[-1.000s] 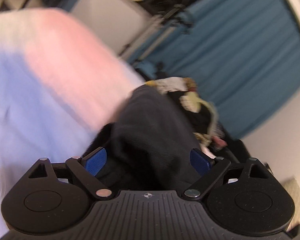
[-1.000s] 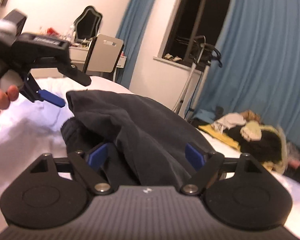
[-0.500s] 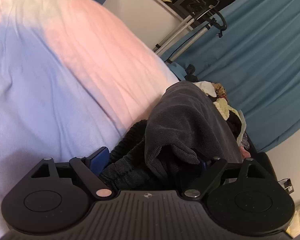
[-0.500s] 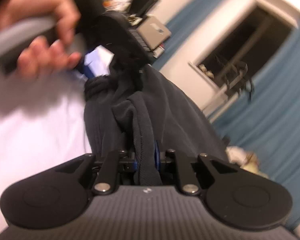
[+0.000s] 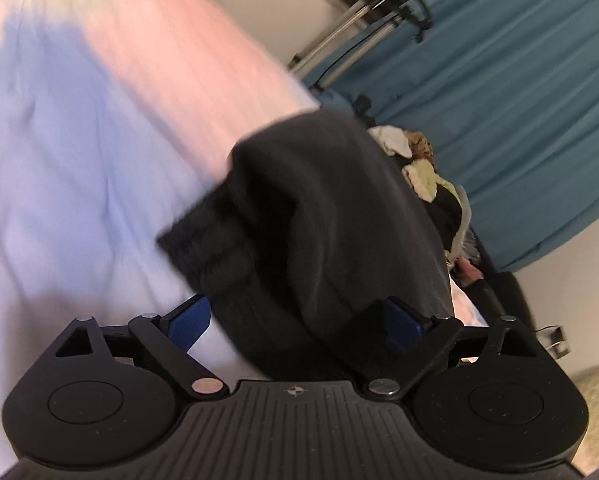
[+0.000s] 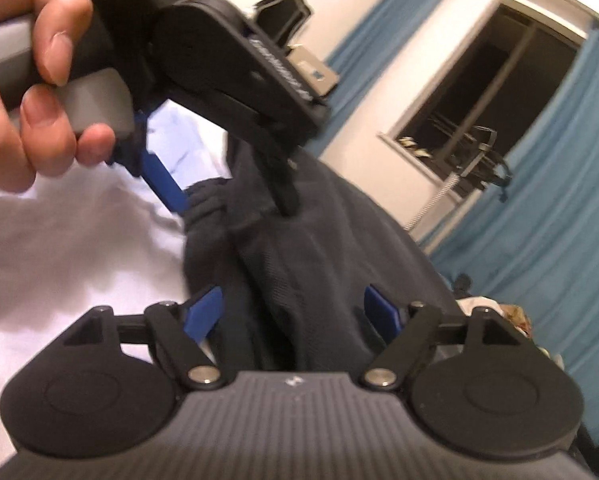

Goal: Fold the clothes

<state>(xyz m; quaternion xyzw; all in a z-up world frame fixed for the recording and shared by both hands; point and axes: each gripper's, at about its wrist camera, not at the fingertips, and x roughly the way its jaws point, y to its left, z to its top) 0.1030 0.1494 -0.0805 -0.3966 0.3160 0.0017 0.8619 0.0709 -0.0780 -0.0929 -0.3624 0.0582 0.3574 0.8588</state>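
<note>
A dark grey garment [image 5: 331, 216] with a ribbed cuff [image 5: 207, 240] lies bunched on the white bed sheet [image 5: 59, 160]. My left gripper [image 5: 295, 320] is open, its blue pads on either side of the cloth. In the right wrist view the same garment [image 6: 319, 248] runs between the spread blue pads of my right gripper [image 6: 291, 312], which is open. The left gripper [image 6: 227, 184], held by a hand [image 6: 39, 80], hovers over the far end of the garment, its fingers spread over the cuff.
A heap of other clothes [image 5: 423, 168] lies beyond the bed's far edge, by blue curtains [image 5: 519, 80]. A dark window [image 6: 479, 92] with a drying rack and a chair [image 6: 311, 68] stand behind the bed.
My right gripper was shut on a fold of the garment half a second ago and now stands open. My left gripper has also opened wider, and the garment has dropped lower onto the sheet.
</note>
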